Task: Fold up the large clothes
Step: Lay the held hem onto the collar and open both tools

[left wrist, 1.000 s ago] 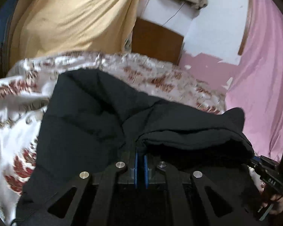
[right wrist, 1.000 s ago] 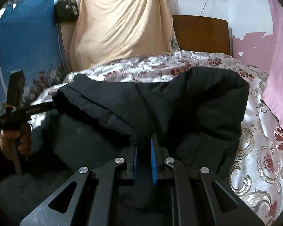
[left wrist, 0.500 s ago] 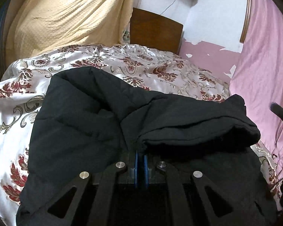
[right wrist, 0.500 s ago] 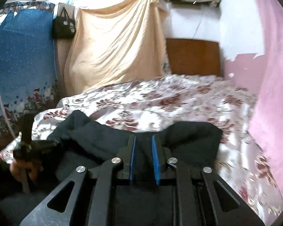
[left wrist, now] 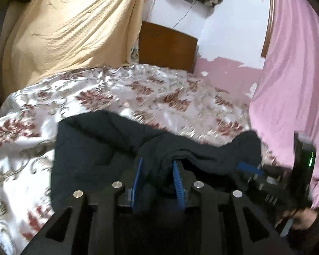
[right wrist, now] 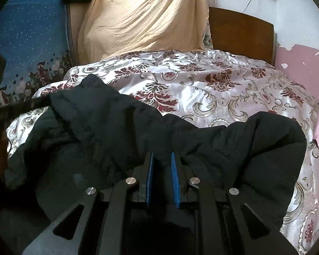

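Both grippers have let go; the left gripper (left wrist: 157, 176) now gapes around the bulky black padded coat (left wrist: 108, 148), the right gripper (right wrist: 162, 174) likewise spread. The fold looks laid on the floral satin bedspread (right wrist: 202, 89).

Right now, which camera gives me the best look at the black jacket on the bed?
The right wrist view: the black jacket is sharp there, spread across the floral bedspread with its puffy quilting visible. The left wrist view shows only a motion-blurred dark ridge of it, bunched between the open left gripper.
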### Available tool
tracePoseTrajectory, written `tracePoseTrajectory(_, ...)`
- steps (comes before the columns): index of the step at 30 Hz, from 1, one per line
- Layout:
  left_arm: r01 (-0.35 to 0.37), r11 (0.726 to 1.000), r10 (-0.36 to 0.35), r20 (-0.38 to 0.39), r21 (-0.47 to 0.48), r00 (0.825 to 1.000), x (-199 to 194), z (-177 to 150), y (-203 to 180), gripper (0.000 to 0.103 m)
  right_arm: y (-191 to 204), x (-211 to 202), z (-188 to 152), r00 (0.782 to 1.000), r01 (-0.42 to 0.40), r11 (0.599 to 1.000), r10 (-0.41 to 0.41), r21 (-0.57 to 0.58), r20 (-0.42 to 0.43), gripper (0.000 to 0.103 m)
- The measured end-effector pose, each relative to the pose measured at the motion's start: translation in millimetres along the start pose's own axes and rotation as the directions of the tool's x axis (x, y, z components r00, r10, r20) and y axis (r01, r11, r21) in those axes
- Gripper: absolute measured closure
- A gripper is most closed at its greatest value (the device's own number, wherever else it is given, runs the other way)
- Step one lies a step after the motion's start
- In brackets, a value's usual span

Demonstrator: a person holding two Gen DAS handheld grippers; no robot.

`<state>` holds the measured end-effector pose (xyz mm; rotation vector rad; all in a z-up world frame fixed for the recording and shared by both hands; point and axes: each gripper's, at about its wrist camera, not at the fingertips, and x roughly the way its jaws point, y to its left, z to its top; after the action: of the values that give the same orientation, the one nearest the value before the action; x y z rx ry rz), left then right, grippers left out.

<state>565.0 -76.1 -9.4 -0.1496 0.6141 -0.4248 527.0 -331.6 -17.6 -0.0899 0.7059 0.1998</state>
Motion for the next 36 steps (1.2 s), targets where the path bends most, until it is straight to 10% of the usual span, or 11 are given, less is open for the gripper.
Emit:
tracePoseTrajectory(16, 0.006, 1.0, -0.005, 0.047, -0.005, 0.999, -39.6, -16.7, 15.4, 0.075, -7.4, 15.3, -15.4, 0.998, -0.029, 1.0, 0.028, 0.001, 0.058, 0.088)
tracePoseTrajectory(19, 0.011, 1.0, -0.011, 0.117, 0.002, 0.993, -46.7, -6.7, 5.9, 0.046, -7.0, 17.1, -17.4, 0.998, -0.026, 1.0, 0.026, 0.0, 0.065, 0.088)
tracePoseTrajectory(23, -0.039, 0.997, 0.04, -0.01, 0.071, 0.999, 1.0, 10.7, -19.6, 0.045, -6.3, 15.8, -19.6, 0.997, -0.021, 1.0, 0.021, 0.002, 0.071, 0.088)
tracePoseTrajectory(28, -0.118, 0.981, 0.152, -0.238, 0.152, 0.959, 61.6, -11.7, -26.3, 0.048, -8.8, 17.1, -20.6, 0.996, -0.037, 0.999, 0.036, 0.013, 0.075, 0.088)
tracePoseTrajectory(36, -0.071, 0.995, 0.087, -0.262, 0.067, 0.961, 92.4, -33.5, -2.2, 0.048, -18.8, 49.9, -14.8, 0.998, -0.064, 0.997, 0.064, 0.034, 0.002, 0.088)
